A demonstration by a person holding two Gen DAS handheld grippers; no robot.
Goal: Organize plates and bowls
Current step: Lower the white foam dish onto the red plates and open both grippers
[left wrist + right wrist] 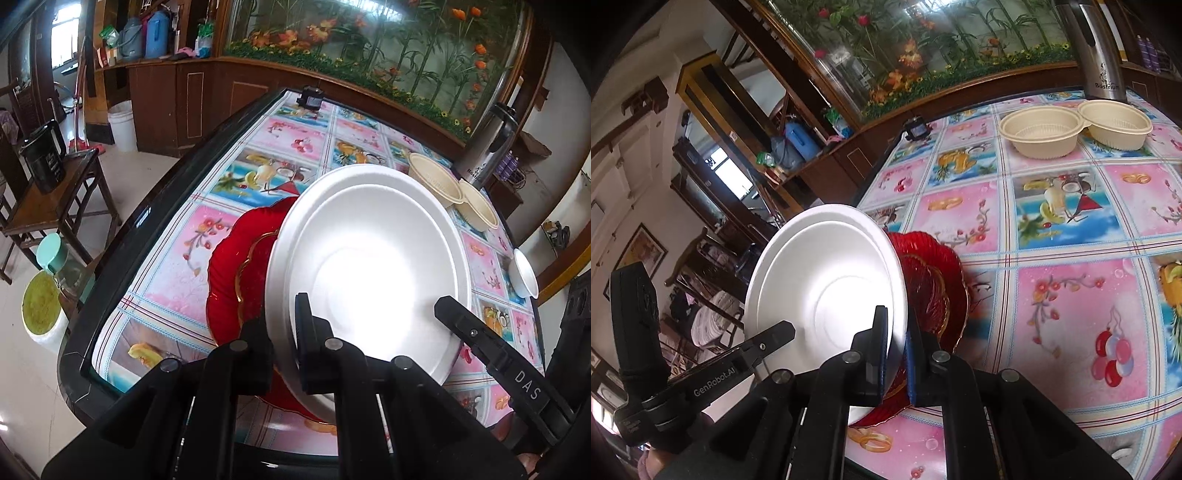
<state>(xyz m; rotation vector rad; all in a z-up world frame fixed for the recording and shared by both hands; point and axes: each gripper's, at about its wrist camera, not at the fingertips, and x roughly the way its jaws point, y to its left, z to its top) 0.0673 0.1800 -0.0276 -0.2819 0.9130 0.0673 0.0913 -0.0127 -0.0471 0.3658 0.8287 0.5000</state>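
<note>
A white foam plate (369, 266) (827, 280) hangs tilted above the table, gripped at opposite sides of its rim. My left gripper (282, 314) is shut on its near-left rim; in the right wrist view it (783, 330) reaches in from the left. My right gripper (897, 317) is shut on the other side of the rim and shows side-on (448, 312) in the left wrist view. Just beneath lies a large red glass plate (229, 266) (942, 258) with a smaller gold-edged red plate (251, 280) (934, 295) on it. Two beige bowls (436, 181) (1039, 131) stand touching at the far side.
The table (177, 258) (1071, 295) has a colourful fruit-print cloth. A steel thermos (491, 147) (1097, 48) stands behind the beige bowls. A small white bowl (524, 273) sits near the right edge, a black device (310, 98) (918, 129) at the far edge. A wooden chair (55, 206) stands left.
</note>
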